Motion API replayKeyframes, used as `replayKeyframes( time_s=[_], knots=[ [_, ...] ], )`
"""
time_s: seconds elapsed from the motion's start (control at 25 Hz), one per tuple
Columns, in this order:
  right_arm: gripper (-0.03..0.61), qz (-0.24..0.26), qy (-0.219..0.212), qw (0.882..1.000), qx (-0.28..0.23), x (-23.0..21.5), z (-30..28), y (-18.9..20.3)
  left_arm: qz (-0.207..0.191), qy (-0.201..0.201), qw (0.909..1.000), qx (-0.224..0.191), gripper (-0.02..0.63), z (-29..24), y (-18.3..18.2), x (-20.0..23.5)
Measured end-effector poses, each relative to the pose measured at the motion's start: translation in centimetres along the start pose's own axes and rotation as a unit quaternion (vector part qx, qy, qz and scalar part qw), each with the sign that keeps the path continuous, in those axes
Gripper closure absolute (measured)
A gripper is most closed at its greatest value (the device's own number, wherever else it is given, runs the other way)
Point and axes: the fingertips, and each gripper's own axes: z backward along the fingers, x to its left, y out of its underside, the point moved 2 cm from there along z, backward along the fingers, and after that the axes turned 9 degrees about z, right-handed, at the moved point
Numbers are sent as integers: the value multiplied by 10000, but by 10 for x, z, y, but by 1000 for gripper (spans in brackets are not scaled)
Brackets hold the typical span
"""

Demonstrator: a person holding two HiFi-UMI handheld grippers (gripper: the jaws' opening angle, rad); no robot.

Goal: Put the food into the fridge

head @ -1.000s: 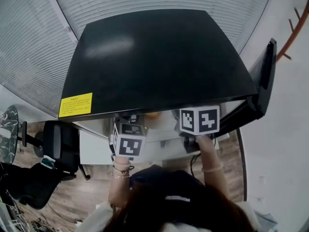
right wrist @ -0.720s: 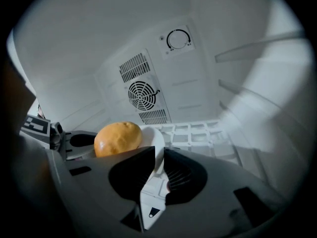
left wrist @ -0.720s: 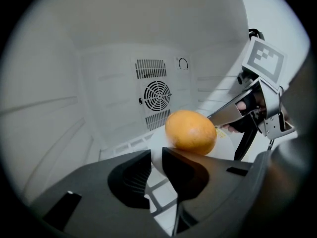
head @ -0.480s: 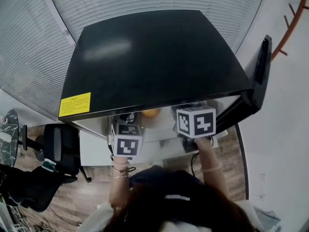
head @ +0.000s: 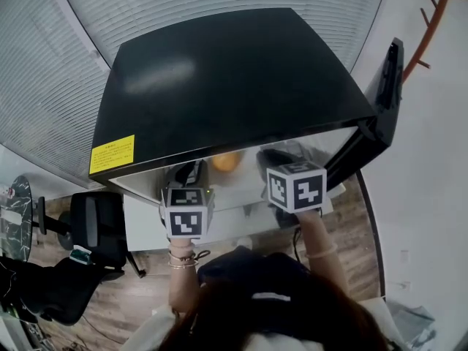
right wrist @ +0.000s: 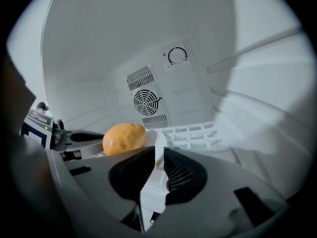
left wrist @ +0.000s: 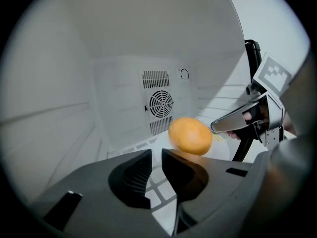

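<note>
An orange (left wrist: 190,135) rests on a white plate (right wrist: 153,182) over the white wire shelf (right wrist: 198,133) inside the open black fridge (head: 234,79). My right gripper (right wrist: 159,152) is shut on the plate's near rim, with the orange (right wrist: 124,138) just beyond its left jaw. My left gripper (left wrist: 157,155) hovers in front of the orange. Its jaws have just been closing and stand a narrow gap apart, with only the shelf grid showing between them. In the head view the orange (head: 225,161) peeks out under the fridge's top edge, between both marker cubes.
The fridge door (head: 384,101) stands open at the right. A round fan vent (left wrist: 161,103) sits in the back wall, and smooth white side walls close in on both sides. An office chair (head: 95,225) stands on the wooden floor at the left.
The orange shows more plainly under the fridge's top edge now. Both marker cubes stay in about the same place in front of the opening.
</note>
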Motion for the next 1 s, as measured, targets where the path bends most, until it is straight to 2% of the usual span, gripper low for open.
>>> replayKeyframes(
  time_s=[0.32,0.4,0.48,0.56,0.6,0.64,1.0],
  knots=[
    [523,-147,66,9984,-549,4,24,-2,136,160,9997,-133,549,18,6,-13],
    [532,-147,91,9981,-588,6,29,1,157,133,9997,-165,551,24,9,-14],
    [532,-138,98,9981,-598,9,34,5,179,72,9996,-221,595,31,11,-14],
    [538,-145,120,9978,-630,11,40,9,196,59,9995,-236,595,37,13,-16],
    [574,-151,143,9976,-655,11,43,10,199,63,9995,-231,595,40,15,-17],
    [578,-154,154,9975,-679,12,46,12,201,61,9995,-227,595,44,16,-19],
    [578,-118,-61,9970,-758,29,75,29,76,-62,9998,-199,597,80,34,-39]
  ],
)
